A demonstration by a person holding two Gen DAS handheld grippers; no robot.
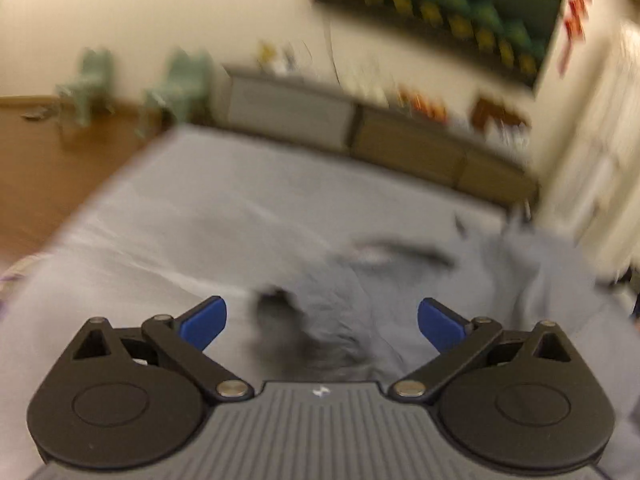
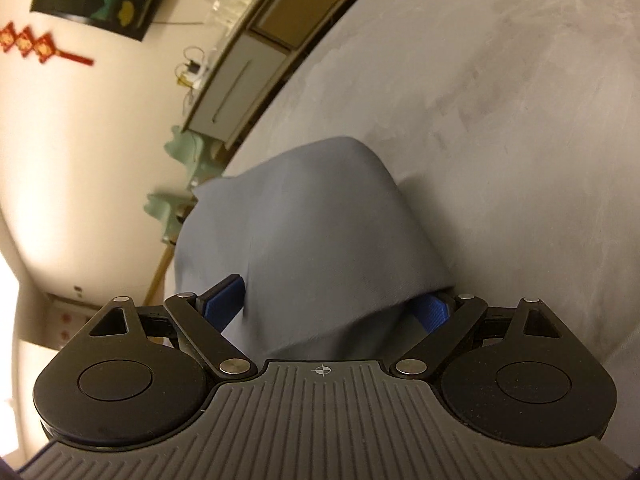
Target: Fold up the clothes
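A blue-grey garment (image 1: pixel 420 280) lies crumpled on the grey sheet of a bed (image 1: pixel 200 208), spreading toward the right edge of the blurred left wrist view. My left gripper (image 1: pixel 322 322) is open just above the garment's dark, bunched edge, holding nothing. In the right wrist view the same garment (image 2: pixel 312 232) rises as a draped mound in front of the camera. My right gripper (image 2: pixel 330 304) has its blue fingers (image 2: pixel 222 300) wide apart, and cloth fills the gap between them and hides the right finger's tip.
A long low cabinet (image 1: pixel 360 128) with clutter on top runs along the wall behind the bed. Two pale green chairs (image 1: pixel 180 84) stand on the wooden floor (image 1: pixel 48 160) at the left. A dark picture (image 1: pixel 440 12) and red ornaments (image 2: pixel 36 46) hang on the wall.
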